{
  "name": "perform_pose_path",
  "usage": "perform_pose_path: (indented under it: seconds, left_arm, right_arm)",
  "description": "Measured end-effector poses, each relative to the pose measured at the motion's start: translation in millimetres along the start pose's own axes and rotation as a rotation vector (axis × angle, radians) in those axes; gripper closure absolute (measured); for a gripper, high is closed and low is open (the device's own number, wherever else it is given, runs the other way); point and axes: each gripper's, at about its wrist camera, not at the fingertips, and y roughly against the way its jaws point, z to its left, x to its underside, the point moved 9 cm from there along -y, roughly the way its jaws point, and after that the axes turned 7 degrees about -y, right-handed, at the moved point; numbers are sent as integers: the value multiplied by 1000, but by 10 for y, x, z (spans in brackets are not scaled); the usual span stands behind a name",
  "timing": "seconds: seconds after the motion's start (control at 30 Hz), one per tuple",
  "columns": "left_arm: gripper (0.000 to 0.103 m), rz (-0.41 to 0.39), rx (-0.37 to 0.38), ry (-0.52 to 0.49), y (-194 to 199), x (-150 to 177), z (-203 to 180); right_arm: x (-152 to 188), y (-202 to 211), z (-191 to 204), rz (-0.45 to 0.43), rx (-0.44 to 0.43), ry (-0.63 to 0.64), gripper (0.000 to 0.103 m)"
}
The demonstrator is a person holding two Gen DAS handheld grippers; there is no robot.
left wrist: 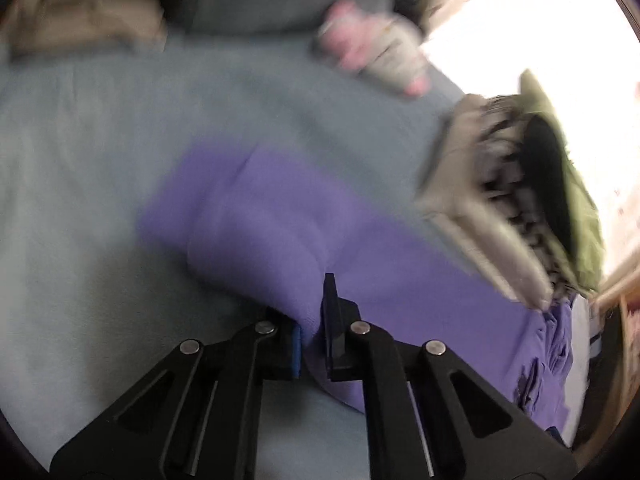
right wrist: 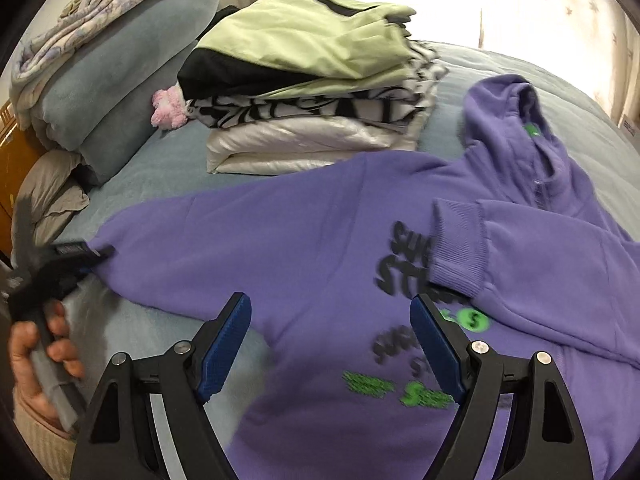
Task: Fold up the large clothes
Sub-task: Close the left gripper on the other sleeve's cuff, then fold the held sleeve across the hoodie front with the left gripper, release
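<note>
A purple hoodie with black and green print lies spread on the blue-grey bed cover. Its right sleeve is folded across the chest, cuff on the print. My left gripper is shut on the end of the other sleeve; it also shows in the right wrist view at the sleeve's left end. My right gripper is open and empty, above the hoodie's lower front.
A stack of folded clothes with a green and black garment on top lies behind the hoodie. Folded blankets are piled at the left. A pink fluffy item lies between them. Bright curtains hang behind the bed.
</note>
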Motion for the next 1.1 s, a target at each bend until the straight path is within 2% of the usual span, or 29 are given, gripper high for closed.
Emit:
perform_pose_path:
  seconds: [0.1, 0.2, 0.33, 0.43, 0.53, 0.67, 0.7, 0.77, 0.87, 0.9, 0.97, 1.0, 1.03, 1.1]
  left_arm:
    - [98, -93, 53, -96, 547, -169, -517]
    - [98, -180, 110, -230, 1123, -247, -1242]
    - [98, -211, 202, -352, 1623, -107, -2124]
    - [98, -196, 255, -441, 1753, 170, -2807]
    - [98, -134, 310, -514, 1636, 641, -3466]
    - [98, -11, 340, -653, 1101, 1585, -4182]
    - [97, 32, 344, -684, 967, 1803, -4276]
    - [97, 207, 338, -748, 551, 2401, -4423]
    - [97, 321, 317, -768, 255, 2870, -4440]
    - [92, 326, 321, -769, 220, 2918, -4439]
    - [71, 338, 380, -780, 245, 3006, -4470]
    - [46, 351, 417, -780, 289, 3044, -4470]
    - [27, 380, 484, -774, 360, 3084, -4476]
    - [25, 385, 566, -760, 521, 3061, -4456]
  right_arm:
    - [-7, 294, -273, -31, 1, -46, 20]
    - [35, 656, -651, -72, -8, -118, 20]
    - [177, 1132, -1311, -122, -2, -228, 20]
    - [331, 1416, -1836, -154, 20, -311, 20]
    - [559, 1647, -2454, -176, 58, -412, 20]
    - [898, 1775, -3123, -162, 98, -503, 20]
    - [993, 1798, -3270, -157, 104, -521, 20]
    - [1149, 1824, -3489, -146, 106, -550, 20]
    - [1305, 1839, -3697, -129, 91, -576, 20]
    - [1343, 1834, -3750, -125, 85, -581, 20]
    - [1405, 1820, -3808, -121, 70, -588, 20]
    - [1425, 1824, -3819, -122, 59, -590, 20]
    - [1443, 1821, -3821, -124, 51, -590, 20]
    - [1381, 1755, -3767, -127, 35, -583, 20]
